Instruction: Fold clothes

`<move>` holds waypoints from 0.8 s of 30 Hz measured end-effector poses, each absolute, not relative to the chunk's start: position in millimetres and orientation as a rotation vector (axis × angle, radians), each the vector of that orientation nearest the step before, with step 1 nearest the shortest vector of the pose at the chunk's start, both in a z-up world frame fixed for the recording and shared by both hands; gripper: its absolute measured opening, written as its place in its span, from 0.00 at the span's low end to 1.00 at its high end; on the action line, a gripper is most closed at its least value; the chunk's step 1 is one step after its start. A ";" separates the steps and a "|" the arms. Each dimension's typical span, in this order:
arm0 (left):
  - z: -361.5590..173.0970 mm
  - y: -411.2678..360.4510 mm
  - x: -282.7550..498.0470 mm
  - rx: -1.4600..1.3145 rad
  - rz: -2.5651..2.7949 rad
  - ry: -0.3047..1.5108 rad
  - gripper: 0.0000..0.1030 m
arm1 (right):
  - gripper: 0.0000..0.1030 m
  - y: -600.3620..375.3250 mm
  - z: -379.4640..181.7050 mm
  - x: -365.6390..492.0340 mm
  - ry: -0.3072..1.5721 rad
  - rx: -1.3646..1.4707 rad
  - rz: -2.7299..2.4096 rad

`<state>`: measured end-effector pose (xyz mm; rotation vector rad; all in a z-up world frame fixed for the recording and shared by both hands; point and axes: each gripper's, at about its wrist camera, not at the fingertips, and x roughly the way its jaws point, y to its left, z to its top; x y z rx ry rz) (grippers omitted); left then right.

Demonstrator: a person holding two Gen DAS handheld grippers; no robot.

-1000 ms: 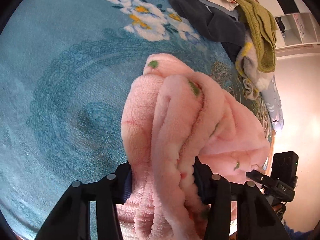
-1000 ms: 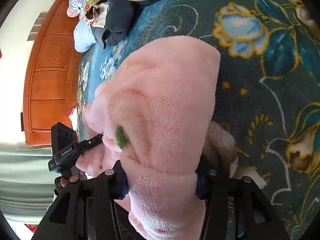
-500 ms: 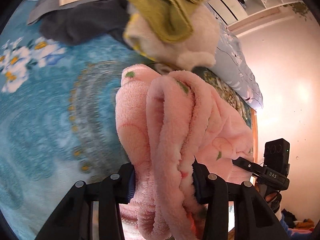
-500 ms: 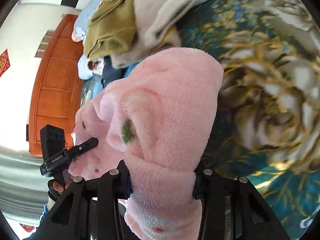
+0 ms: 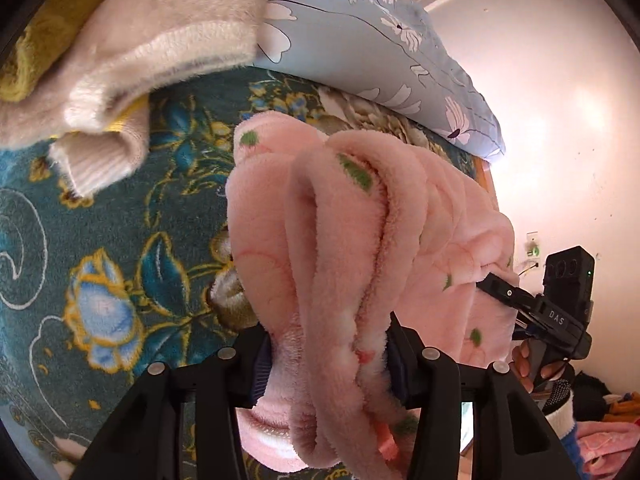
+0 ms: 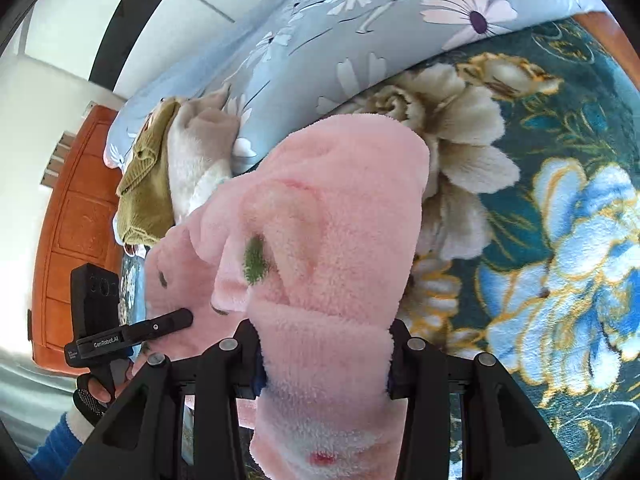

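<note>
A folded pink fleece garment (image 5: 352,248) with green specks hangs bunched in thick layers between both grippers, above a teal floral blanket (image 5: 100,280). My left gripper (image 5: 328,360) is shut on one end of it. My right gripper (image 6: 324,356) is shut on the other end of the pink garment (image 6: 320,220). The right gripper (image 5: 520,300) shows at the right of the left wrist view, and the left gripper (image 6: 160,326) at the lower left of the right wrist view, each pinching the fleece. The fingertips are buried in the pile.
A stack of folded clothes, cream fleece (image 5: 152,40) on an olive knit (image 6: 144,184), lies just to the left. A blue-grey flowered pillow (image 6: 340,40) lies along the blanket's far edge. An orange wooden cabinet (image 6: 76,232) and a pale wall (image 5: 560,120) lie beyond.
Both grippers have carried the pink garment across the blanket toward the pillow. The clothes stack and pillow are now much closer, and the flowered teal part of the blanket is under the garment.
</note>
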<state>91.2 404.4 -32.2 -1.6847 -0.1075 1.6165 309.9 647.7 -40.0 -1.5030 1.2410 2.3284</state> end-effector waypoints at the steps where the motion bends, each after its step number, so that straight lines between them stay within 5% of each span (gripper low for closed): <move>1: -34.3 404.8 94.3 -1.696 1.619 -0.077 0.52 | 0.42 654.1 -43.6 313.3 1.250 -1.497 2.317; 9: -16.3 374.1 106.2 -1.603 1.769 0.029 0.57 | 0.47 682.8 -66.1 325.9 1.309 -1.472 2.234; 17: 34.0 402.9 128.1 -1.349 1.790 0.034 0.57 | 0.53 674.5 -5.5 331.6 0.967 -1.511 2.248; 24: -12.7 414.9 145.0 -1.448 1.754 0.063 0.57 | 0.53 623.5 8.0 313.3 0.848 -1.463 2.426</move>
